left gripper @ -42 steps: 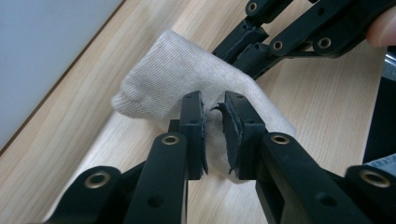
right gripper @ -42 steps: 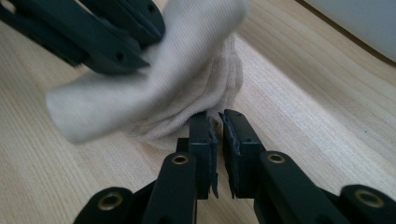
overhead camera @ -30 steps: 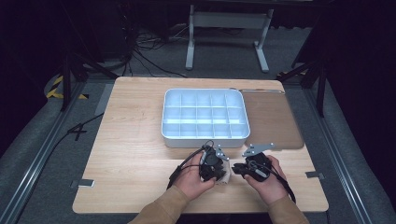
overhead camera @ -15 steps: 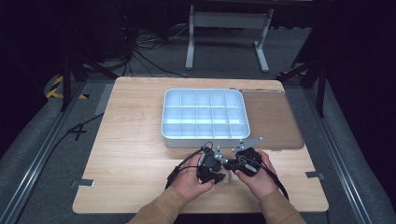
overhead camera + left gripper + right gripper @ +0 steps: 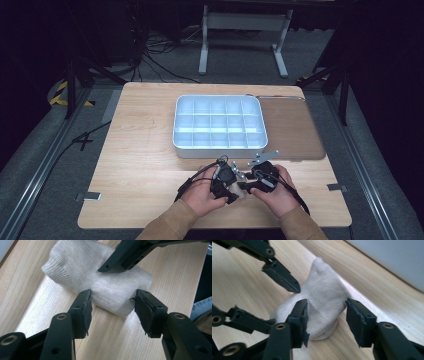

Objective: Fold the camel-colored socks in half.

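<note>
Bare tabletop [image 5: 140, 170] is left free to the left of the compartment tray [image 5: 219, 122] and along its near side — except at the near edge, where the passage is taken up by the rolled cloth [image 5: 100, 282], the left gripper [image 5: 225, 182] and the right gripper [image 5: 255, 180]. To the tray's right, a flat brown mat [image 5: 295, 130] is laid.

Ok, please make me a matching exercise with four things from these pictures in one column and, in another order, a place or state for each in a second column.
Things:
1. white compartment tray
2. rolled off-white knitted cloth
3. left gripper
4. dark brown mat

Places or states:
a. lies on the wooden table between both grippers
b. lies flat at the tray's right side
c. jaws open, cloth between them
d. stands at the table's middle, compartments empty

Pairs: 1-d, 2-a, 3-c, 4-b
</note>
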Motion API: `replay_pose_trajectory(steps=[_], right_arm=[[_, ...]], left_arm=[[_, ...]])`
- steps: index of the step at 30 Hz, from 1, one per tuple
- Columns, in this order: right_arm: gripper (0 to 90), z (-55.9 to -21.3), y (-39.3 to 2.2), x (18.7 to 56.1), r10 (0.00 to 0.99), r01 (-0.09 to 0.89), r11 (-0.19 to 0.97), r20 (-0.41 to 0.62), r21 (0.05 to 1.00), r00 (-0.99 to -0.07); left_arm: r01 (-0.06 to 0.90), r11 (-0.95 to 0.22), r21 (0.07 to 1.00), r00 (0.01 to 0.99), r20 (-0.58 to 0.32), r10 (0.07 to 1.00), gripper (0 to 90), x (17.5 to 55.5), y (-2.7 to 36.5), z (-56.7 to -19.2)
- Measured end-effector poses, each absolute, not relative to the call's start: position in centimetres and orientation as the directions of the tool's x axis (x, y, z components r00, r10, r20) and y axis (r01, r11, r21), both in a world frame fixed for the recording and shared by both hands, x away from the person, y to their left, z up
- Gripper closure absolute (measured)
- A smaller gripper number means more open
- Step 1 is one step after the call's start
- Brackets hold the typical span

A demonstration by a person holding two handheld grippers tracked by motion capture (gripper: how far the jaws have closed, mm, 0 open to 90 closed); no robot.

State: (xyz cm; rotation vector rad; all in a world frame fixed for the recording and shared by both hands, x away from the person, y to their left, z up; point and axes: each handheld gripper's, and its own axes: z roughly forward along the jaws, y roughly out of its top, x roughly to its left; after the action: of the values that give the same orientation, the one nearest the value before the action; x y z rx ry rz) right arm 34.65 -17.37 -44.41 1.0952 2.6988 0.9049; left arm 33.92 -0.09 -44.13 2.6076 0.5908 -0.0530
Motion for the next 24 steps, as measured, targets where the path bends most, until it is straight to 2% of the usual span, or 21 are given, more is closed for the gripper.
replay_pose_trajectory(steps=[4,16,24], right_arm=[[45.8,-44.9,-17.3,35.0,0.673,0.638,0.554,0.164,0.535,-0.721],[48.3,-45.7,-17.5,35.7,0.673,0.707,0.509,0.286,0.491,-0.683],[66.7,-45.6,-17.1,35.4,0.647,0.714,0.503,0.335,0.487,-0.685]], left_arm=[[0.413,-0.806,0.425,0.909,-0.130,0.397,48.1,34.0,-0.1,-44.3],[0.447,-0.793,0.414,0.892,-0.145,0.427,49.2,34.2,1.6,-43.9],[0.480,-0.762,0.435,0.873,-0.155,0.462,49.7,34.7,3.2,-43.1]])
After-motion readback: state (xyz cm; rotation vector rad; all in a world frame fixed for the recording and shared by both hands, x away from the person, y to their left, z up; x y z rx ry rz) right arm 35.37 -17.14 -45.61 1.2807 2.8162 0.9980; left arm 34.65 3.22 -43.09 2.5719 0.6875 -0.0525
